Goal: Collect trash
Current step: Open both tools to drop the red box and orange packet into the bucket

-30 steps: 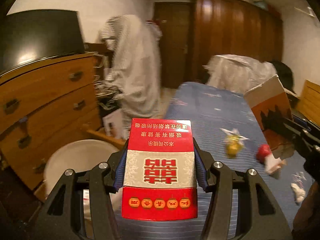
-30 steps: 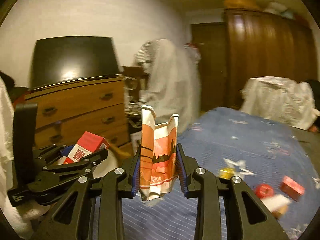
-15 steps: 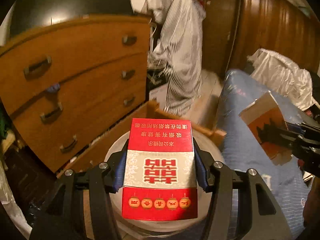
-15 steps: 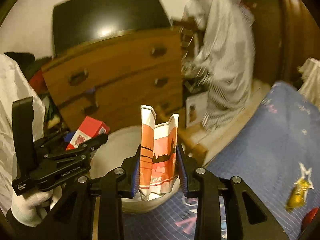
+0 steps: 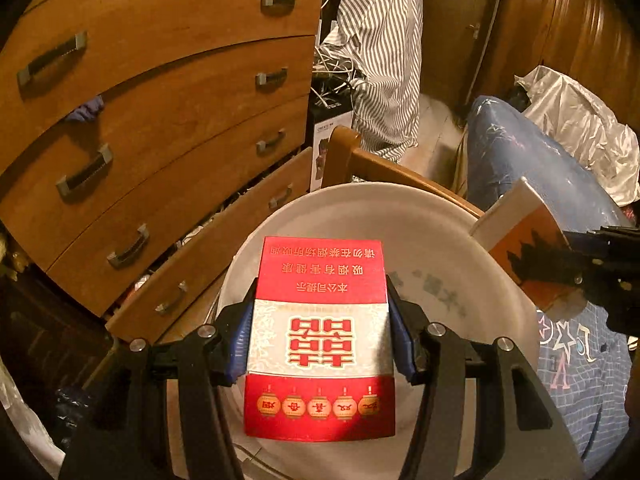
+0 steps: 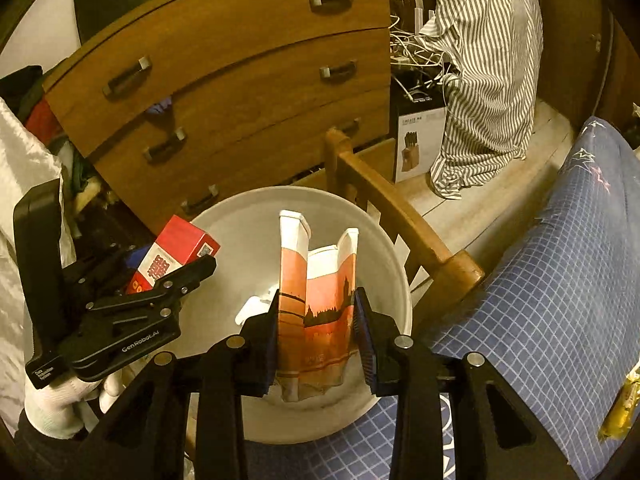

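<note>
Red-and-white card, stiff and light: the cigarette pack sits clamped by its narrow sides in the left gripper, over the white basin.

Right wrist: the right gripper, jaws opening, pads touching the crumpled orange carton, soft, above the same basin.

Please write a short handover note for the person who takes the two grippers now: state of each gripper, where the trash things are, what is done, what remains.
Left gripper: shut on the red cigarette box, held above the white basin.
Right gripper: jaws are opening, with the crumpled orange carton between them, also above the basin.
Basin: beside the bed, near the wooden dresser; some white scraps lie inside.
Done: both pieces are brought over the basin.
Left: drop both in. At least one yellow wrapper lies on the bed to collect.
</note>
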Demonstrator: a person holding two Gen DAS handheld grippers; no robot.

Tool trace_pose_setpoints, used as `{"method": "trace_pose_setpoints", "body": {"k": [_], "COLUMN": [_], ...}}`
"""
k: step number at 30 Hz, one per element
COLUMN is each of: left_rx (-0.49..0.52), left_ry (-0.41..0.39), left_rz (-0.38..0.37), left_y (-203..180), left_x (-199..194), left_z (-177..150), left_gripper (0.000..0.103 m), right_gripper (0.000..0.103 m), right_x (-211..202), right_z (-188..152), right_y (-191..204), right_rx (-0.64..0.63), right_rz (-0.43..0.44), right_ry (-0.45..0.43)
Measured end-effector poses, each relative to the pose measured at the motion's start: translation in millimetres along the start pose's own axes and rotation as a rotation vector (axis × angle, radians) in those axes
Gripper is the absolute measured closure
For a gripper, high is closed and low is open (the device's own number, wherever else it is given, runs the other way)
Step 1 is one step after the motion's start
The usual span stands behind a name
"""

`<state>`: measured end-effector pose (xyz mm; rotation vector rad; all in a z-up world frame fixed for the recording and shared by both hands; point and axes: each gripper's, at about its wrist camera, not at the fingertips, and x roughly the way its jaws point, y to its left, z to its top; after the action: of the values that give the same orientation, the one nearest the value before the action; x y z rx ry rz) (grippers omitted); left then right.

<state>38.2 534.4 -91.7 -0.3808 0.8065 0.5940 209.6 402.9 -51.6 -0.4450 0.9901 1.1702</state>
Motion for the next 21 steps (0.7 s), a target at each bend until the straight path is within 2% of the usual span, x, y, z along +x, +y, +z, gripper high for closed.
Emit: {"method": "trace_pose_setpoints", "body": {"k": [4,7,9,14,19,21], "left_rx": [-0.010,-0.020,-0.029,-0.033,-0.044,-0.040], "left_ry": [-0.005,-0.005,-0.014,-0.027,-0.046,-0.051], "left_rz": [0.008,0.025,0.033,0.054,0.059,0.061], "left_y": [0,1,3,6,10,10], "left_x": [1,2,0,-5,-13,-16], "left_z": [2,3,3,5,8,9], "left_gripper": [0.049,0.048,0.043,0.042,0.040,0.040], "right_gripper": [0.062,0.048,0.046,0.045,0.031,0.031], "right_x": [-2,-6,-12,-24,-31,-34], "right_z": [-3,-5,-6,-7,-5,-5], "right_y": [-3,-7,-11,-17,-18,-17], "right_rx": [-0.006,0.008,0.016,0.030,0.031,0.025], "right_rz": [-0.003,0.009,0.016,0.043,0.062,0.058], "right_ry": [-0.007,-0.025,-0.040,-0.064,-0.075,-0.080]}}
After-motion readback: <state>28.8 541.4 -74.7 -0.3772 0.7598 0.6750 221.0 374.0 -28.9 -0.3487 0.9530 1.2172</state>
